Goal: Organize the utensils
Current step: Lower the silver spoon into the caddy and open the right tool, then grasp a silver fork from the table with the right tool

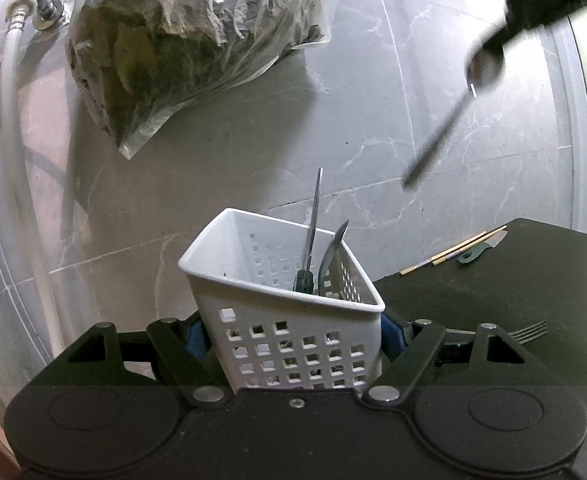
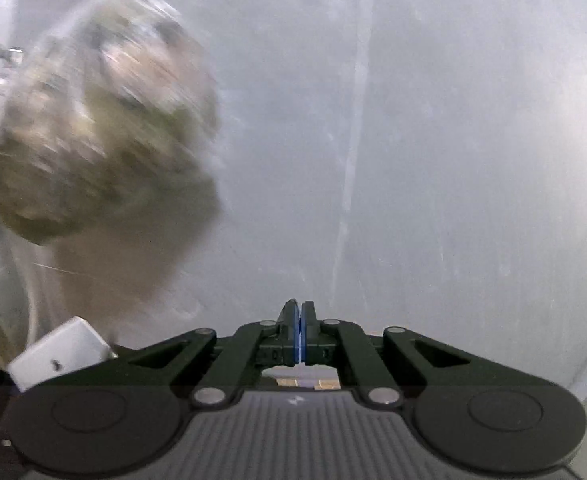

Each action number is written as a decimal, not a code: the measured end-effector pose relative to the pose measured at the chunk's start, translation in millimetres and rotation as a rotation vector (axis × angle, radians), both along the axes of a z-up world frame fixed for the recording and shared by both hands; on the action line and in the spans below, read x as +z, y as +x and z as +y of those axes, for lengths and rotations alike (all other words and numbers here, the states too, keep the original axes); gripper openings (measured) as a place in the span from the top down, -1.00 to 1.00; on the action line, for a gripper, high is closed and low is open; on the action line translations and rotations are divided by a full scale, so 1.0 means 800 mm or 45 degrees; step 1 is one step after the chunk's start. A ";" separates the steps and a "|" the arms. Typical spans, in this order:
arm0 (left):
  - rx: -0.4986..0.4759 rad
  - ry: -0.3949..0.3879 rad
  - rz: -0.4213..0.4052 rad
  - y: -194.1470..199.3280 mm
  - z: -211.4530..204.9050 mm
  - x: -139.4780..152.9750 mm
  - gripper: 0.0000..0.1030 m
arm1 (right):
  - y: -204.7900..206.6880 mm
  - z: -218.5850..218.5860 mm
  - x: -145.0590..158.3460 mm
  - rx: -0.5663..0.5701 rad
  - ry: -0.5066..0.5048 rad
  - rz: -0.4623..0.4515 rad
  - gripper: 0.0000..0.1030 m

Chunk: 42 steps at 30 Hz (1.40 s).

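The left gripper (image 1: 293,340) is clamping the white basket (image 1: 289,312) by its side walls, its blue pads pressing each flank. The right gripper (image 2: 300,332) is pinching a spoon (image 1: 449,120), jaws nearly together (its own view is blurred, the spoon unseen there). The spoon is hanging above and right of the basket, bowl up, handle slanting down-left toward it. It is probably stiff, light and slippery, so gripping near the neck seems wise. Chopsticks (image 1: 453,250) and a fork (image 1: 529,330) are lying on the table (image 1: 533,288).

left gripper (image 1: 293,332) fingers clamp white basket (image 1: 281,320) | knife (image 1: 311,236) inside
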<state>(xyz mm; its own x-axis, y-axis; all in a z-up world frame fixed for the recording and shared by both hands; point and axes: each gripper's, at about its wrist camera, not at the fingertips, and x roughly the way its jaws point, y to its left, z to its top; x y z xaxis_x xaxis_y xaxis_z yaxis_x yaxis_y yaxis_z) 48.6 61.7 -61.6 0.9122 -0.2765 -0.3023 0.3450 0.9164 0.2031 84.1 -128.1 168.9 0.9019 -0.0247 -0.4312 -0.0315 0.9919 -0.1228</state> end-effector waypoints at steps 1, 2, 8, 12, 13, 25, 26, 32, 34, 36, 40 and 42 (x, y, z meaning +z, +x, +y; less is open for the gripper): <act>0.000 -0.001 -0.001 0.000 0.000 0.000 -0.56 | -0.006 0.011 0.013 0.037 -0.027 -0.025 0.98; 0.000 -0.001 -0.002 0.001 -0.001 0.000 -0.56 | -0.009 0.019 0.025 0.075 -0.049 -0.044 0.98; -0.001 -0.004 -0.004 0.002 0.001 -0.001 -0.56 | -0.014 0.081 0.061 0.296 -0.167 -0.087 0.98; 0.000 0.002 -0.005 0.002 0.000 -0.001 -0.56 | -0.002 0.123 0.042 0.446 -0.260 -0.063 0.98; -0.001 0.005 -0.007 0.002 0.000 -0.001 -0.56 | 0.004 0.134 0.034 0.484 -0.285 -0.050 0.98; 0.015 0.009 -0.013 0.000 -0.004 -0.003 -0.56 | 0.019 0.143 -0.051 0.646 -0.124 0.102 0.05; 0.019 0.007 -0.013 -0.001 -0.004 -0.003 -0.56 | 0.015 0.125 -0.050 0.585 -0.061 0.085 0.01; 0.046 0.009 -0.006 -0.002 -0.009 -0.002 -0.56 | -0.010 0.002 -0.108 0.115 0.258 0.186 -0.09; 0.060 0.015 -0.005 -0.003 -0.011 -0.002 -0.56 | -0.016 -0.025 -0.155 0.034 0.387 0.274 -0.09; 0.080 0.024 -0.001 -0.003 -0.015 -0.001 -0.57 | -0.022 -0.036 -0.207 -0.028 0.449 0.333 -0.15; 0.123 0.059 0.004 -0.003 -0.026 -0.002 -0.59 | -0.022 -0.033 -0.273 -0.101 0.510 0.417 -0.44; 0.133 0.068 0.013 -0.001 -0.028 -0.001 -0.59 | -0.017 -0.030 -0.284 -0.110 0.503 0.413 -0.68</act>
